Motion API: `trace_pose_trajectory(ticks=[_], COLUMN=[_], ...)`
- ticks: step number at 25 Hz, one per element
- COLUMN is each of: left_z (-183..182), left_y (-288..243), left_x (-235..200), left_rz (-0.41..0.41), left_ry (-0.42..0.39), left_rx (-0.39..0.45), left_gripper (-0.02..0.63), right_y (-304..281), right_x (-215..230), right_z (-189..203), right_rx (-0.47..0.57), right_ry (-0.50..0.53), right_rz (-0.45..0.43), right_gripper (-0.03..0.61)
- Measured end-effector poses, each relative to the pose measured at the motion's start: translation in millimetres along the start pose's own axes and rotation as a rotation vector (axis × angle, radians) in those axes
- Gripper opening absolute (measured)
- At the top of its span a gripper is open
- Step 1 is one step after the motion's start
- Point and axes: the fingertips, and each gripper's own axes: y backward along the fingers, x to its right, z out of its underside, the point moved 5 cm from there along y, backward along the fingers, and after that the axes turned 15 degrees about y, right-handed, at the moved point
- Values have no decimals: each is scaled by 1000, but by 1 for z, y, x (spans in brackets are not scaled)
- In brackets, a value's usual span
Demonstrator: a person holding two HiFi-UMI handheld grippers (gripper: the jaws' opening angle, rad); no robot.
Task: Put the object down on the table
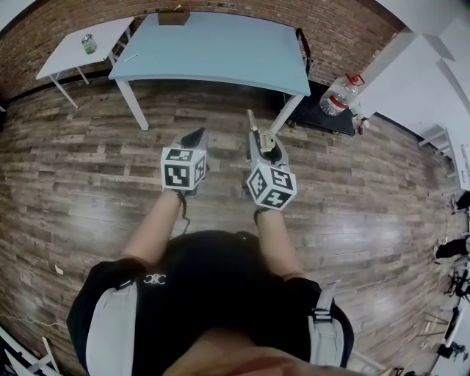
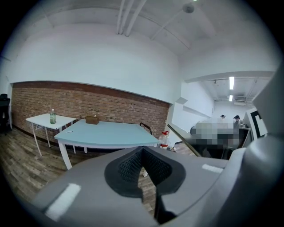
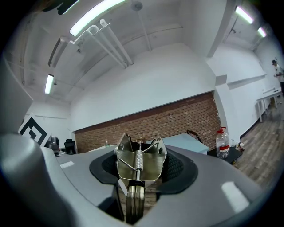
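Note:
My right gripper [image 3: 141,167] is shut on a shiny metal spring tool [image 3: 139,160]. The tool has two pressed steel handles, a coil spring down its middle and a slim shaft below. From the head view the metal spring tool [image 1: 258,136] sticks forward out of the right gripper [image 1: 266,149], held above the wooden floor. My left gripper [image 1: 192,139] is beside it, shut with nothing in it. In the left gripper view the dark pads [image 2: 128,167] of the left gripper [image 2: 142,165] meet in a closed seam. The light blue table [image 1: 220,51] stands ahead of both grippers.
A brown box [image 1: 174,16] sits at the blue table's far edge. A small white table [image 1: 73,50] at the left carries a bottle [image 1: 89,43]. A large water jug [image 1: 339,95] stands on a dark stand at the right. A brick wall runs behind.

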Motion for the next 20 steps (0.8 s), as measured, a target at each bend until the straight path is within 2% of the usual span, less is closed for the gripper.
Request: trace_pose_trajectory(ticks=[8,14,20], left_z=[18,18,6], left_y=[9,-1,-27], left_x=[-15,-36,-45], left_rz=[0,-26,-50], left_ry=[2,18,14], left_rx=[-46,-52,-54], left_gripper=[-1,-1,0], right_y=[11,-12,-49], right_x=[-19,-24,-7], right_z=[4,9,11], right_rx=[14,7,3], right_ry=[0,-6,-25], right_rz=[-6,-30,-37], right_gripper=[224,224,224])
